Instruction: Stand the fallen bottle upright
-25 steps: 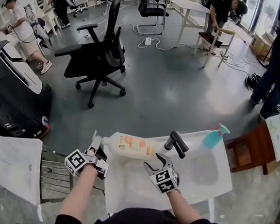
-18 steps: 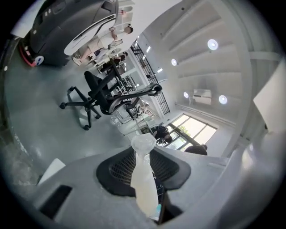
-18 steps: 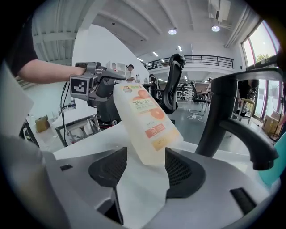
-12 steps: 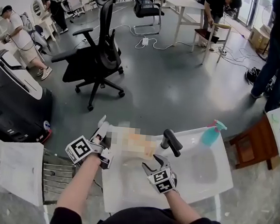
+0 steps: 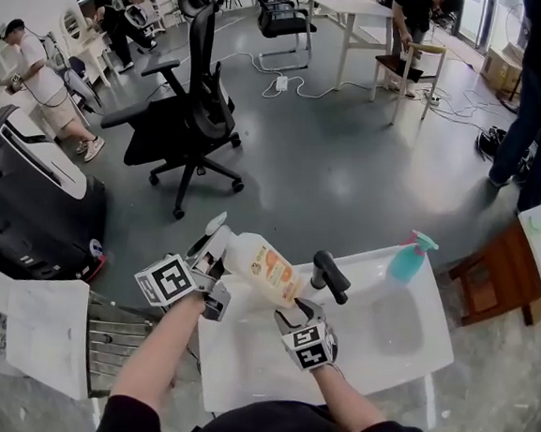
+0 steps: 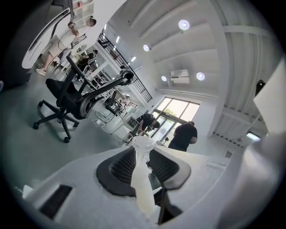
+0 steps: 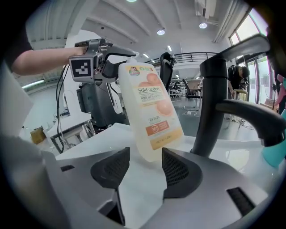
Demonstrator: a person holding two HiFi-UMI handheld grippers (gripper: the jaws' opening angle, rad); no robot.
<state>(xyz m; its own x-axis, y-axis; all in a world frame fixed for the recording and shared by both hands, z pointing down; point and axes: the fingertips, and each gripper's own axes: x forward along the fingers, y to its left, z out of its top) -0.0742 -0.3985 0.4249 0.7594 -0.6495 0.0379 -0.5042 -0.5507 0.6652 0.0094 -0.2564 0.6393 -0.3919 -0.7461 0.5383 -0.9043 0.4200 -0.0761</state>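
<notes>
Righting under way: the left gripper [image 5: 213, 245], clamped on the neck of the bottle [image 5: 264, 268], holds it tilted over the sink counter [image 5: 238, 367], while the right gripper [image 5: 302, 309], jaws wide but just closing, not yet touching its base, likely must steady it for setting down.

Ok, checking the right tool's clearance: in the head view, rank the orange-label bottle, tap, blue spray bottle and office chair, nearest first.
1. Bottle, tilted, its base at the tips of the right tool, whose jaws have just been closing without gripping it.
2. Tap, just right of it.
3. Spray bottle, farther right.
4. Office chair, across the floor, left.
</notes>
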